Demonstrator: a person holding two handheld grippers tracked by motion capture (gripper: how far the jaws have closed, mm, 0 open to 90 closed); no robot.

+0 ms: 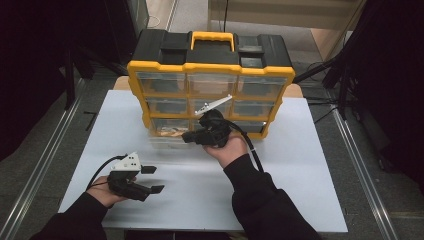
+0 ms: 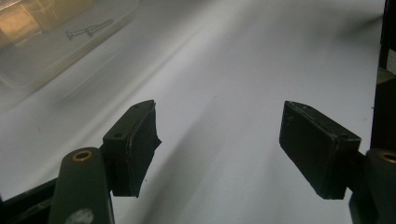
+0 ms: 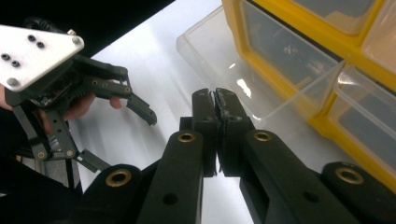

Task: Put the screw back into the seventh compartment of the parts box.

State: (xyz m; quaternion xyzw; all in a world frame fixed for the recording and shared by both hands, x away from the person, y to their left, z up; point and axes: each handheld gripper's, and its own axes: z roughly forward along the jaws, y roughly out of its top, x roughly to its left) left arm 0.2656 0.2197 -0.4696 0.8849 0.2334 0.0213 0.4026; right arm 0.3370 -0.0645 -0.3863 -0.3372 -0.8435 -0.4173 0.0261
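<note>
1. Count: 2 grippers, 1 organiser case [image 1: 210, 70], 9 clear drawers in 3 rows of 3, 1 drawer pulled out [image 1: 167, 136], 2 screws [image 2: 88, 31] in it (seen in left gripper view)
2. Organiser: yellow frame, black back w/ yellow carry handle [image 1: 212, 37], stands upright on white table [image 1: 300, 165], drawer fronts face the person
3. Pulled-out drawer: clear plastic, bottom-left slot, slid partway out toward person; something brownish at its back, can't tell what. Long axis runs front-to-back, open end of travel points at the person. In right gripper view it [image 3: 219, 60] lies just beyond the jaws, rim not touched
4. Screws: small, silver, lie side by side on drawer floor
5. Right gripper [image 1: 192, 136]: jaws pressed together, nothing between them (clear in right gripper view [image 3: 215, 100]); tips near drawer front, points left across the organiser's lower row
6. Left gripper [image 1: 152, 179]: jaws wide apart, nothing held; over bare table, well apart from the drawer, tips point right. Left gripper view [image 2: 217, 140] confirms gap w/ table beneath
</note>
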